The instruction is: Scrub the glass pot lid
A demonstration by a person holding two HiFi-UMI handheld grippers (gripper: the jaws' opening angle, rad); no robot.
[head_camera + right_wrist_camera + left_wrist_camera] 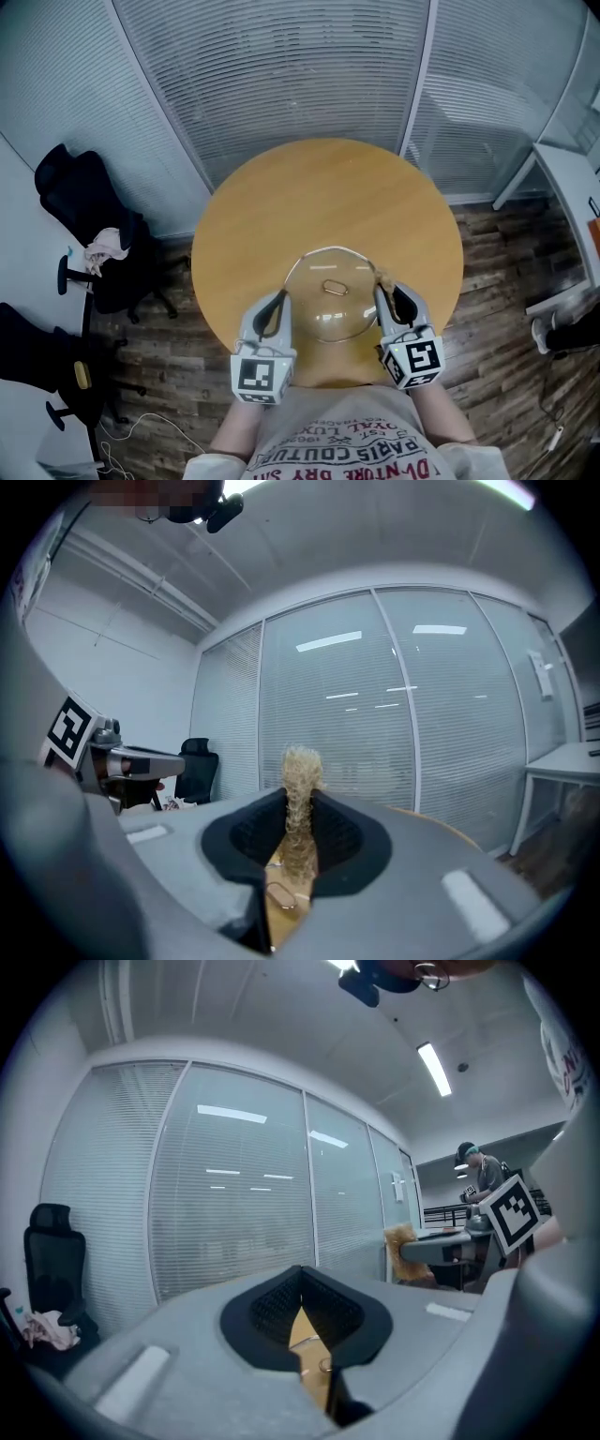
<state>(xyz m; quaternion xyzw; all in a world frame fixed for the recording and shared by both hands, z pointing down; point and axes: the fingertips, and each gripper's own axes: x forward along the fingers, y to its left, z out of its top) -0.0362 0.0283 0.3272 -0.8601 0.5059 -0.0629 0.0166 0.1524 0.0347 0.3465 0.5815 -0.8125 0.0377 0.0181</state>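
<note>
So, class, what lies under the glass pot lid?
Through the glass pot lid, only bare wooden table shows. Left tongs and right tongs cover its near edges, hiding anything beneath there.

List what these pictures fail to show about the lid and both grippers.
Left gripper: whether it pinches the lid rim; in head view its body covers the tips, and its own view shows only a sliver of table.
Scrubber: its lower end, buried between the pads of the right gripper in its own view.
Lid: any dirt; clear glass, too small in head view.
</note>
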